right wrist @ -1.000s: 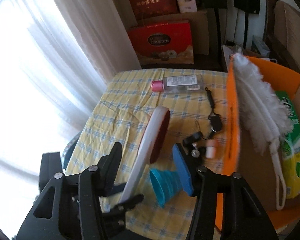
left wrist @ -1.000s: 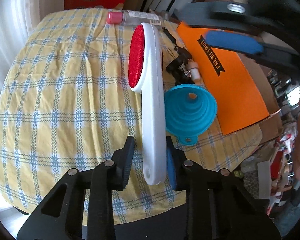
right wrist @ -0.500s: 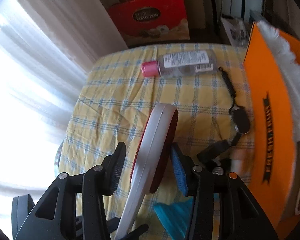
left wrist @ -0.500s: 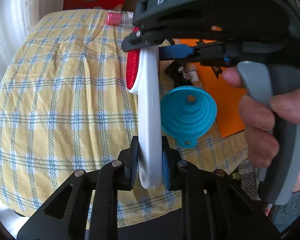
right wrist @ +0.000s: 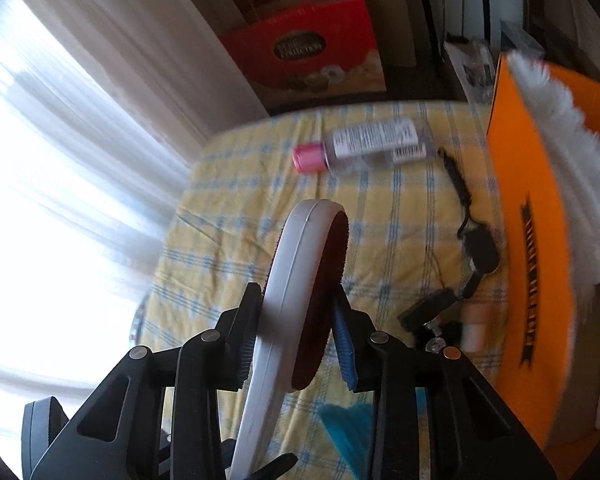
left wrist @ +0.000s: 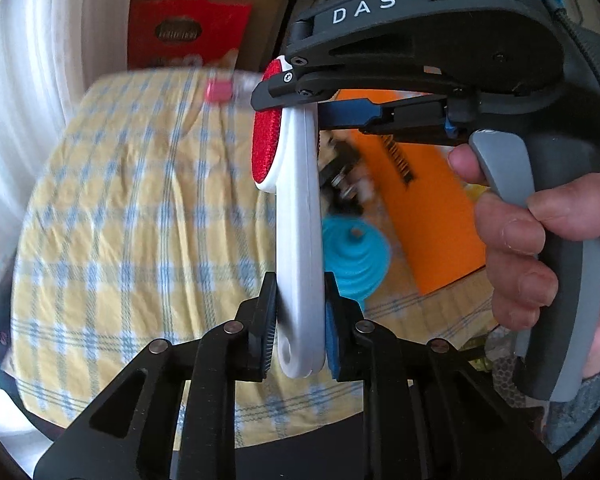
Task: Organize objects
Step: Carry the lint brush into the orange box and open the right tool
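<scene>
- Lint brush (left wrist: 300, 240) clamped at handle end by left gripper (left wrist: 300, 336), at red head by right gripper (right wrist: 296, 340); held above checked tablecloth (left wrist: 120, 220).
- Background blurred; box lettering illegible.
- Blue funnel (left wrist: 356, 252) partly hidden behind brush handle.
- Pink-capped bottle (right wrist: 364, 146), black corded item (right wrist: 478, 248) lying beside orange box (right wrist: 532, 240).
- White duster (right wrist: 572, 152) inside box, cut off.

A yellow checked cloth (right wrist: 236, 216) covers the surface. Beyond it hangs a white curtain (right wrist: 80, 120), with a red box (right wrist: 304, 48) standing beside the curtain.
</scene>
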`<control>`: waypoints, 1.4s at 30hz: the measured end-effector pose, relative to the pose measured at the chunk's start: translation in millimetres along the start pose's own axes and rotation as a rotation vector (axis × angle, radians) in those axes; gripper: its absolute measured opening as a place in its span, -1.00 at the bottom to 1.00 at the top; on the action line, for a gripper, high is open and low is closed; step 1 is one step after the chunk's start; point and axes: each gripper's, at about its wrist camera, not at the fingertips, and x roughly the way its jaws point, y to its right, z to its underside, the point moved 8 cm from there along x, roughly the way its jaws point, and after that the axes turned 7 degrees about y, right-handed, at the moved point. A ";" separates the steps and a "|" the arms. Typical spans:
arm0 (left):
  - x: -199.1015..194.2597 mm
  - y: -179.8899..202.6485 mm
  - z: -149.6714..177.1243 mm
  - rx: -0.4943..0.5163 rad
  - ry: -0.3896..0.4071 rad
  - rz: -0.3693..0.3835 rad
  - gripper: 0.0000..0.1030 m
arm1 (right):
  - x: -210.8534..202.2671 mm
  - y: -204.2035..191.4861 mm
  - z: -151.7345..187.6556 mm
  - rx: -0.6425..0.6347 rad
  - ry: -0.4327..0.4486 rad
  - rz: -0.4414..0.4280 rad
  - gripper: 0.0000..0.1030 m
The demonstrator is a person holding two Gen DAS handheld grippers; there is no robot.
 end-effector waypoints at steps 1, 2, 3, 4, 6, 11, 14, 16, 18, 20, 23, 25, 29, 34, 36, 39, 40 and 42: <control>-5.5 2.2 -5.7 0.009 0.010 0.002 -0.63 | -5.5 -1.2 -4.3 -0.004 0.010 -0.005 -0.33; -9.7 8.0 -11.7 0.020 0.020 0.003 -0.63 | -15.3 -2.3 -10.3 -0.008 0.026 -0.011 -0.33; -12.7 13.0 -16.6 0.028 0.028 0.007 -0.62 | -21.1 -3.5 -14.1 -0.010 0.036 -0.013 -0.33; -13.7 21.1 -21.0 0.017 0.044 -0.003 -0.62 | -27.9 -1.9 -18.2 -0.012 0.047 -0.014 -0.33; -17.2 33.8 -31.1 0.036 0.057 0.005 -0.62 | -43.4 2.2 -28.5 -0.013 0.073 -0.013 -0.33; -13.8 69.1 -50.4 0.073 0.062 0.033 -0.62 | -73.5 22.7 -43.5 -0.002 0.111 0.010 -0.33; -7.9 85.5 -58.3 0.096 0.054 0.048 -0.62 | -91.3 42.0 -50.1 0.002 0.136 0.040 -0.33; 0.4 98.4 -60.9 0.113 0.043 0.058 -0.62 | -100.6 54.5 -49.7 0.002 0.146 0.056 -0.33; 12.2 116.5 -52.1 0.123 0.028 0.069 -0.62 | -109.9 69.2 -49.6 0.005 0.158 0.079 -0.33; 21.1 127.6 -52.0 0.127 0.008 0.080 -0.62 | -112.1 83.7 -49.4 0.022 0.158 0.096 -0.33; 34.3 144.3 -45.6 0.127 -0.014 0.090 -0.62 | -117.4 109.6 -47.3 0.053 0.155 0.118 -0.33; 43.7 153.0 -41.9 0.130 -0.023 0.088 -0.62 | -118.9 121.8 -46.7 0.063 0.155 0.121 -0.34; 64.5 159.9 -41.3 0.131 -0.047 0.077 -0.61 | -113.9 144.6 -47.5 0.087 0.146 0.132 -0.34; 80.0 161.8 -42.0 0.142 -0.061 0.048 -0.53 | -100.8 165.6 -40.7 0.126 0.124 0.133 -0.35; 82.2 159.2 -43.1 0.142 -0.077 0.037 -0.49 | -93.1 174.8 -37.2 0.166 0.112 0.112 -0.35; 73.7 154.5 -48.7 0.131 -0.065 0.055 -0.28 | -90.4 183.6 -32.8 0.189 0.107 0.116 -0.35; 69.2 151.6 -51.0 0.127 -0.057 0.061 -0.14 | -91.8 183.8 -31.6 0.185 0.109 0.121 -0.35; 55.6 148.4 -54.3 0.112 -0.040 0.081 -0.10 | -95.5 182.6 -29.3 0.171 0.113 0.130 -0.31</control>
